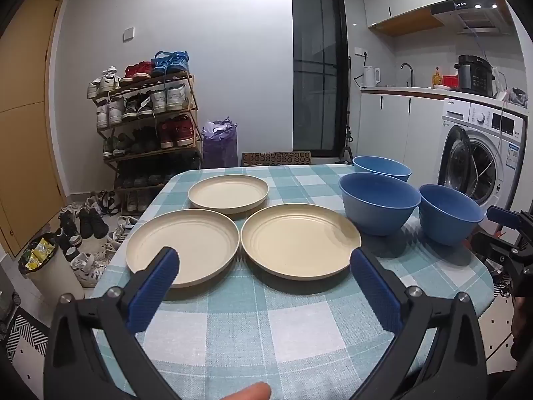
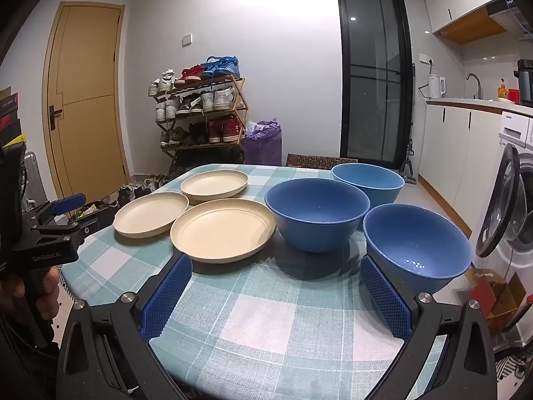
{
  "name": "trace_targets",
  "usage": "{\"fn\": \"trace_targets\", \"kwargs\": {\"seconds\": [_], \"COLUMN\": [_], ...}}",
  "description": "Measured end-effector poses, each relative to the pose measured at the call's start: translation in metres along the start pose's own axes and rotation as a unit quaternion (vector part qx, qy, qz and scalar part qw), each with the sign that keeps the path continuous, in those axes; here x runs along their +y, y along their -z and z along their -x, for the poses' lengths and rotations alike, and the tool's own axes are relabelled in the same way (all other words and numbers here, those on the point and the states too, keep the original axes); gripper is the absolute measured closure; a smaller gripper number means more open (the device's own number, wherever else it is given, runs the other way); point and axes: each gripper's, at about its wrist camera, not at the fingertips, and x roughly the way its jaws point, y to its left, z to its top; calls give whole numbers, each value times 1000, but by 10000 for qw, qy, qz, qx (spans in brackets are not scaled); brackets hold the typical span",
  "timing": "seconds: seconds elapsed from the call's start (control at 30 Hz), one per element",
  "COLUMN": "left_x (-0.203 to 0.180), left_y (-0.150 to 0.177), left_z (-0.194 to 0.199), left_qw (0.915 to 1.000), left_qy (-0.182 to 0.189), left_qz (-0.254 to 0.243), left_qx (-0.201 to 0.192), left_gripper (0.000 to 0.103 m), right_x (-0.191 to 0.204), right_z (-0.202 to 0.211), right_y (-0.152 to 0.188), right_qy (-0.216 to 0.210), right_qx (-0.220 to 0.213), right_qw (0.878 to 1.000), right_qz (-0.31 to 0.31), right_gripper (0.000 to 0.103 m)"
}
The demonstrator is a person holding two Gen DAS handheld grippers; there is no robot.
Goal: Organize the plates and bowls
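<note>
- My left hand-held gripper hangs with jaws spread wide and nothing between them, low over the near edge of the desk.
- My right hand-held gripper is likewise wide open and empty.
- Three cream plates lie flat in a cluster on the left of the checked cloth.
- Three blue bowls stand upright to their right, close together.
- I judge both sets light, rigid, matte plastic-like ware, not very slippery.
- I'd pinch a plate by its raised rim, a bowl across its wall at the lip.
</note>
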Motion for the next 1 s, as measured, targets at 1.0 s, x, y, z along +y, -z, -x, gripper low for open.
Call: {"fn": "trace_targets", "kwargs": {"seconds": [1.0], "left_x": [-2], "left_y": [1], "left_z": [-2], "left_qw": [9999], "left_qy": [-1], "left_qz": [8], "left_qx": [150], "left_gripper": [0], "right_x": [3], "right_z": [-2], "right_y": [1], "right_qy": [29], "right_qx": [10], "right_qw": [10000], "right_qz": [60], "right_gripper": [0]}}
